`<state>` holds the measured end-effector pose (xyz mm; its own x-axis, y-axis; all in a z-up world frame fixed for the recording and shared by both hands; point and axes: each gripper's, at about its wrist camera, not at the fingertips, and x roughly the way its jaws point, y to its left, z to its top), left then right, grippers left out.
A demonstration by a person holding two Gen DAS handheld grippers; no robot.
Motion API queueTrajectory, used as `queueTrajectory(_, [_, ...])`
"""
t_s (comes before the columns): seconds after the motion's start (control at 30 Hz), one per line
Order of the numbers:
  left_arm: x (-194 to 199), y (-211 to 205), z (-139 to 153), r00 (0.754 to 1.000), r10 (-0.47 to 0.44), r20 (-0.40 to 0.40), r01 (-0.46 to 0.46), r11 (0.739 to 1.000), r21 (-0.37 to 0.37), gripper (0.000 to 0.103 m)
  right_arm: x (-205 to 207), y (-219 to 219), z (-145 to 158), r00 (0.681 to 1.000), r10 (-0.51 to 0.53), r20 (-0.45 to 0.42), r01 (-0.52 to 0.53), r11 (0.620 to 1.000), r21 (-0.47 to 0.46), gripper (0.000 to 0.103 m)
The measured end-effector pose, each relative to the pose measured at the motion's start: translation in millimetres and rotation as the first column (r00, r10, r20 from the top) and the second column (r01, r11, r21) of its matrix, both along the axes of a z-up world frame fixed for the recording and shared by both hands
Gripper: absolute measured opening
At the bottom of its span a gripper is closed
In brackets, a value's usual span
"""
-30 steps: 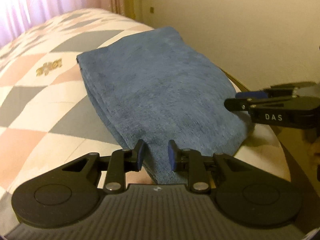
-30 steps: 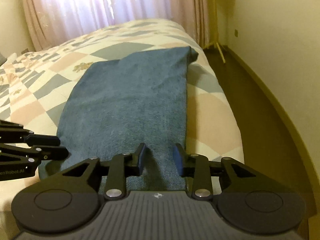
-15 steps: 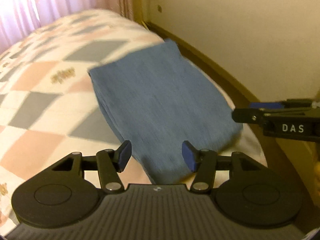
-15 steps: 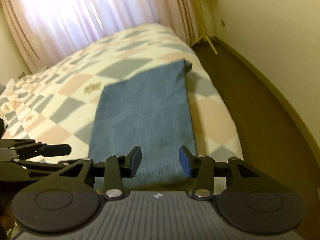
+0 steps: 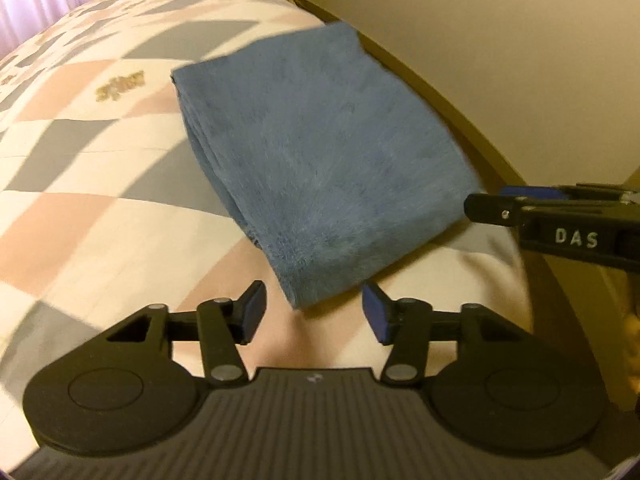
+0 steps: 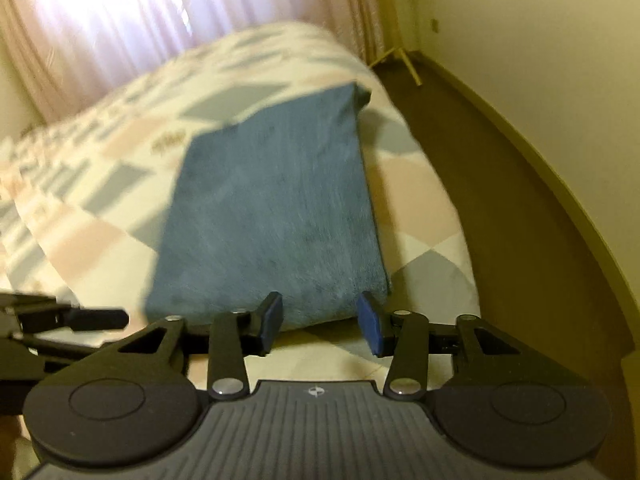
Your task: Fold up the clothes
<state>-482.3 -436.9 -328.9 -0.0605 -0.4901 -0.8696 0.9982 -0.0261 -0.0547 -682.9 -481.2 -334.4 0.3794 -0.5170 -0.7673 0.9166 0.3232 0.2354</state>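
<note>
A bed (image 6: 420,208) with a checked quilt stands beside a cream wall (image 6: 540,40); bright pink curtains (image 6: 120,28) hang behind.

- The left gripper (image 5: 314,316) has its jaws spread wide, holding nothing, just short of the cloth's near corner.
- A folded blue cloth (image 5: 320,160) lies flat on the quilt (image 5: 80,200), near the bed's right edge.
- The right gripper (image 5: 480,202) enters from the right, tips beside the cloth's right corner.
</note>
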Motion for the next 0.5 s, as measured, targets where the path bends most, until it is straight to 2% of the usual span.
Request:
queueTrajectory(0.03, [2.3,4.3,12.9,1.000,0.016,0.002,-0.016,1.000,0.005,0.065,-3.5,5.5,12.9,1.000,-0.021,0.015,0.021,1.000,0.009,0.066])
queueTrajectory(0.07, [3.9,7.4,25.5,0.999,0.032,0.011,-0.032,0.999,0.006,0.068,-5.4,10.8,25.0,0.999,-0.044,0.024,0.044,0.999,0.016,0.083])
queueTrajectory(0.1, [4.7,11.0,40.1,0.998,0.050,0.028,-0.050,0.999,0.005,0.073,-6.8,16.4,36.0,0.998,-0.061,0.031,0.061,0.998,0.019,0.090])
queueTrajectory(0.13, [5.9,13.8,54.6,0.996,0.070,0.051,-0.070,0.998,-0.001,0.082,-7.7,22.3,48.1,0.997,-0.069,0.045,0.069,0.997,0.020,0.091])
queueTrajectory(0.2, [8.8,17.9,79.9,0.990,0.109,0.091,-0.107,0.994,-0.026,0.097,-6.2,32.4,69.3,0.996,-0.072,0.060,0.071,0.997,0.024,0.101])
queueTrajectory(0.27, [10.9,23.3,108.0,0.983,0.137,0.122,-0.128,0.989,-0.080,0.102,0.6,37.4,92.1,0.996,-0.075,0.038,0.074,0.997,0.030,0.101])
queueTrajectory(0.37, [11.3,32.2,150.1,0.971,0.183,0.155,-0.159,0.975,-0.158,0.102,10.8,41.0,123.8,0.997,-0.081,0.004,0.081,0.997,0.009,0.101])
queueTrajectory(0.5, [12.7,42.6,195.7,0.965,0.231,0.128,-0.199,0.955,-0.219,0.102,21.7,46.9,162.9,0.993,-0.096,-0.064,0.092,0.993,-0.068,0.101])
